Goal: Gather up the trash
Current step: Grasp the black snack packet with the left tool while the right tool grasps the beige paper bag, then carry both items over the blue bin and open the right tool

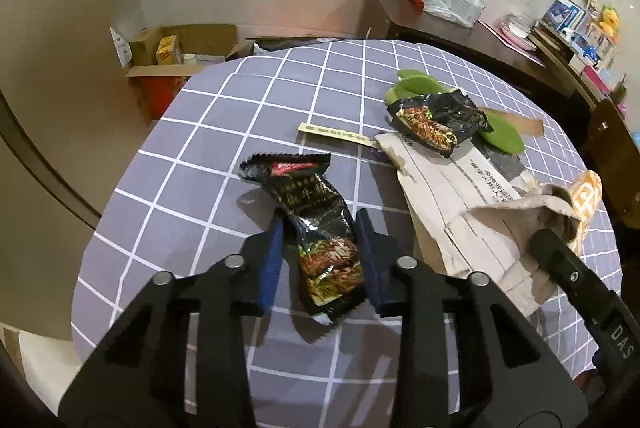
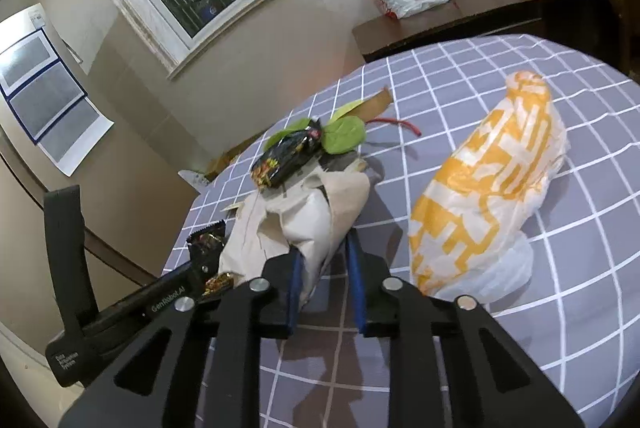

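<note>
Left wrist view: the left gripper (image 1: pixel 320 240) has its jaws spread wide, one on either side of a black snack wrapper (image 1: pixel 316 228) lying on the checked surface (image 1: pixel 192 148); neither blue pad visibly presses it. This view alone shows a paper chopstick sleeve (image 1: pixel 338 135) ahead of the jaws, and a cardboard box (image 1: pixel 180 48) on the floor past the surface's far edge.

The right wrist view alone shows the full yellow-and-white plastic bag (image 2: pixel 492 188), lying just right of the right gripper (image 2: pixel 324 260). Those jaws stand apart around the near end of a crumpled beige paper bag (image 2: pixel 296 216); whether they pinch it cannot be told.

Beyond those jaws, a second black wrapper (image 2: pixel 288 156) sits on the paper bag's far end, green leaves (image 2: pixel 344 136) touching it and a red strip (image 2: pixel 400 124) behind. The left gripper's body, lettered "GenRobot.AI", crosses the lower left and hides part of the first wrapper.
</note>
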`<state>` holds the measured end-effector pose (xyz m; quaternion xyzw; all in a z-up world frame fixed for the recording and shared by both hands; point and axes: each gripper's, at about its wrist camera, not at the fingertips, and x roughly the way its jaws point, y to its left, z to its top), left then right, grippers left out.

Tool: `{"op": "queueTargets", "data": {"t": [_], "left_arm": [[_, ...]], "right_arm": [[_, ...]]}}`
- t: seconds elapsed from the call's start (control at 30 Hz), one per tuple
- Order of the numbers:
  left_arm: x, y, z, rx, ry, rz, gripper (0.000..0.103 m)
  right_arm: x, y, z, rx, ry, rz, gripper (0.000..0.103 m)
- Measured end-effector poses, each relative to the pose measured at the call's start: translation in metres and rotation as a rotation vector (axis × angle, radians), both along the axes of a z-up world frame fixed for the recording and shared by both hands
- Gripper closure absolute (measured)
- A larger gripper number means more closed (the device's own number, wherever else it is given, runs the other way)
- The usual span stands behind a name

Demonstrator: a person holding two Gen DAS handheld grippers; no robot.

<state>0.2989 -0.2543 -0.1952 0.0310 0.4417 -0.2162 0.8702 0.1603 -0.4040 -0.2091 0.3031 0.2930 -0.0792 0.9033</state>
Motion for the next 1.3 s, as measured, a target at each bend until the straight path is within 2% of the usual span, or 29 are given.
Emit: {"op": "queueTargets", "data": {"t": [0.07,0.17,0.53,0.77,0.87,1.07,1.3], "left_arm": [[-0.004,0.002,0.0,-0.013,0.002,-0.001,0.079],[-0.01,0.011,0.006,-0.05,0.011,0.004,0.085],[-0.055,0.057,0.058,-0.134,-0.067,0.011,0.087],[-0.084,0.11,0.089,-0.195,-0.124,0.054,0.087],[-0.093,0.139,0.096,-0.204,-0.143,0.087,0.087],[-0.093,0.213,0.089,-0.209,-0.14,0.177,0.087],[-0.083,0.315,0.051,-0.206,-0.084,0.323,0.087]], "right_arm": [[-0.004,-0.001,0.003,-0.011,-0.012,-0.007,0.09],[-0.016,0.0,0.014,-0.079,-0.038,-0.041,0.096],[-0.049,0.036,0.072,-0.332,-0.138,-0.084,0.097],[-0.061,0.071,0.097,-0.364,-0.176,-0.024,0.097],[-0.059,0.099,0.101,-0.366,-0.182,0.028,0.097],[-0.038,0.173,0.098,-0.367,-0.17,0.172,0.097],[-0.002,0.262,0.07,-0.359,-0.111,0.336,0.097]]}}
